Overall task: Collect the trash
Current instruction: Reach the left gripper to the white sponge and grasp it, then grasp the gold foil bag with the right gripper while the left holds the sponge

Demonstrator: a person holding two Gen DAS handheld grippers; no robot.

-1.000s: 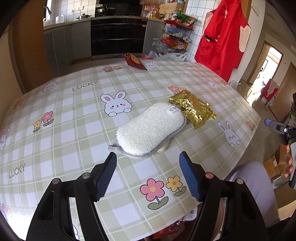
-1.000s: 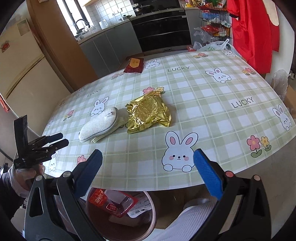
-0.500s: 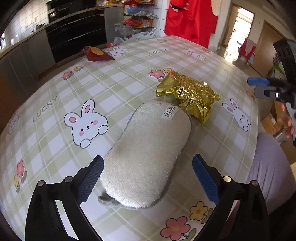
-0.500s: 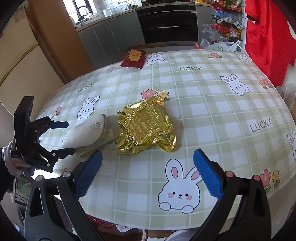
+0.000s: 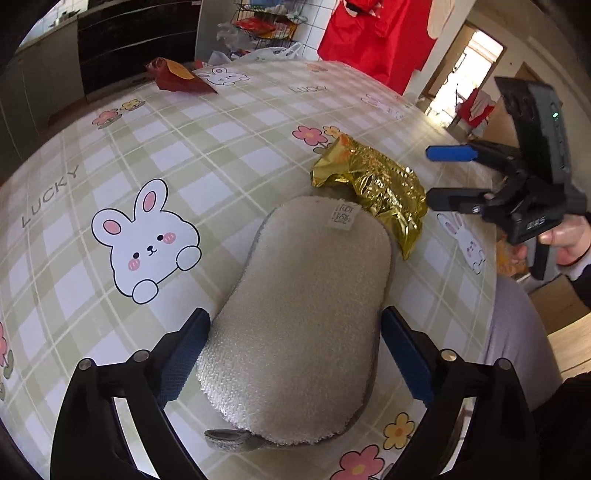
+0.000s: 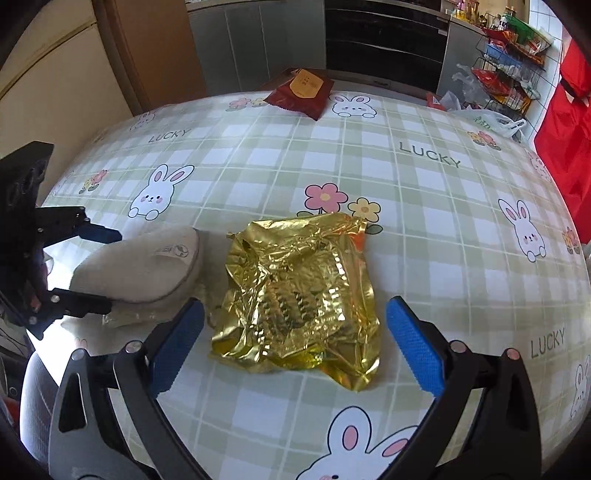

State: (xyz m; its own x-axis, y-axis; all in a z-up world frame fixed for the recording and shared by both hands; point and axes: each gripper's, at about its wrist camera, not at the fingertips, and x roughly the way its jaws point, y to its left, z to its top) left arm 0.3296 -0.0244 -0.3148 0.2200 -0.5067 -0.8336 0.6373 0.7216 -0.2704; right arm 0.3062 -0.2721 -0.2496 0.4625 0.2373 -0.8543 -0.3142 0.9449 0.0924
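Observation:
A crumpled gold foil wrapper [image 6: 299, 295] lies on the bunny-print tablecloth [image 6: 424, 206]; it also shows in the left wrist view [image 5: 373, 184]. My right gripper [image 6: 295, 343] is open, its blue pads either side of the wrapper's near end. A white oval scrub pad [image 5: 306, 310] lies left of the wrapper, over some clear film [image 6: 129, 317]. My left gripper [image 5: 295, 354] is open with its pads flanking the pad's near half. A dark red snack packet [image 6: 301, 92] lies at the far edge of the table.
The table's near edge drops off to my lap [image 5: 517, 350]. Kitchen cabinets and a dark oven [image 6: 384, 33] stand behind the table, a wire rack with bags [image 6: 509, 55] at the back right, and a red garment [image 5: 373, 33] hangs nearby.
Both grippers moved forward over the table: the left one has come around the scrub pad, the right one around the gold wrapper. Both stayed open.

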